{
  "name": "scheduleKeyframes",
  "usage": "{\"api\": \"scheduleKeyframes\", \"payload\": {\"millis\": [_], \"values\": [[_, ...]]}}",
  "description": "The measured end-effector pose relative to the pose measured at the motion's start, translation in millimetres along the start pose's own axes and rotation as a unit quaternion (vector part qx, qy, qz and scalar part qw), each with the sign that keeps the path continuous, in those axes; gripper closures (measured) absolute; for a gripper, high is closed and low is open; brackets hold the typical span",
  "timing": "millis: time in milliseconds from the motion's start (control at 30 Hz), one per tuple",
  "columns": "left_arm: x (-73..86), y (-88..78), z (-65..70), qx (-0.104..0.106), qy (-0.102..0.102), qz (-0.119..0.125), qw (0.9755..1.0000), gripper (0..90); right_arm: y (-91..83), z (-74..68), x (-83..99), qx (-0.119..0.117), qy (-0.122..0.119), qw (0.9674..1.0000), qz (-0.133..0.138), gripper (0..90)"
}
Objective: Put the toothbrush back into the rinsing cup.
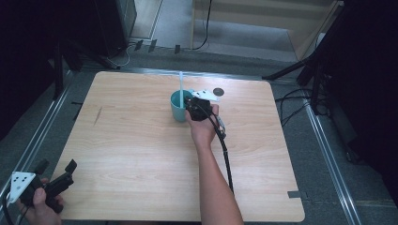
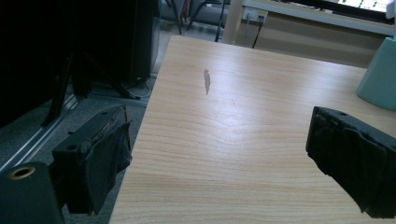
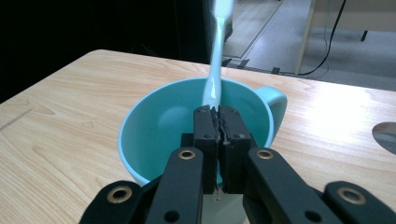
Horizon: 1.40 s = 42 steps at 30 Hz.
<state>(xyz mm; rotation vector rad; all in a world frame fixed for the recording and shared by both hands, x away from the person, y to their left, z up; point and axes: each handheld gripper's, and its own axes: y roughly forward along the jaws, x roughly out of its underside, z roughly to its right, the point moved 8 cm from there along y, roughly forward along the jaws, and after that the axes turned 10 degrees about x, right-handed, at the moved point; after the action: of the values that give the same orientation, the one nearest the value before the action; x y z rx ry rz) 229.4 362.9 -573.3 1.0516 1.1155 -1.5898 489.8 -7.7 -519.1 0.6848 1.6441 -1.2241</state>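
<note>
the right tool (image 3: 218,114) is clenched on the lower end of a pale toothbrush (image 3: 215,70), holding it upright inside the teal cup (image 1: 179,106) that stands toward the far edge of the tabletop (image 1: 141,140), about midway across. it looks nearly done: the brush is in the cup and only the letting go seems left. the left tool (image 2: 219,163) hangs released over the near left corner, grasping nothing.

Toothbrush (image 3: 215,70) top is blown out and cut off by the frame edge above the right gripper (image 3: 218,112), so bristles can't be made out. Mug (image 2: 380,77) is cropped right of the left gripper's jaws.
</note>
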Motion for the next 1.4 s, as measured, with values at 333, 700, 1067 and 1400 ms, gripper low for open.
{"api": "scheduleKeyframes", "payload": {"millis": [333, 700, 1067, 1400], "values": [[0.0, 0.0, 0.1, 0.0, 0.0, 0.0, 1.0, 6.8, -17.9, 6.1, -13.8, -0.006, 0.006, 0.9993, 0.036, 74.5], [-0.1, 0.1, 0.3, -0.001, 0.001, 0.001, 1.0, 6.8, -49.1, 49.5, -9.8, 0.043, 0.016, 0.9968, 0.066, 56.7], [-0.1, 0.2, 0.4, 0.0, 0.001, 0.0, 1.0, 6.8, -96.7, 108.0, 13.7, 0.096, 0.061, 0.9928, 0.037, 5.4], [0.1, 0.2, 1.3, 0.001, 0.008, -0.002, 1.0, 6.8, -132.6, 139.9, 43.0, 0.108, 0.036, 0.9931, 0.029, 0.0]]}}
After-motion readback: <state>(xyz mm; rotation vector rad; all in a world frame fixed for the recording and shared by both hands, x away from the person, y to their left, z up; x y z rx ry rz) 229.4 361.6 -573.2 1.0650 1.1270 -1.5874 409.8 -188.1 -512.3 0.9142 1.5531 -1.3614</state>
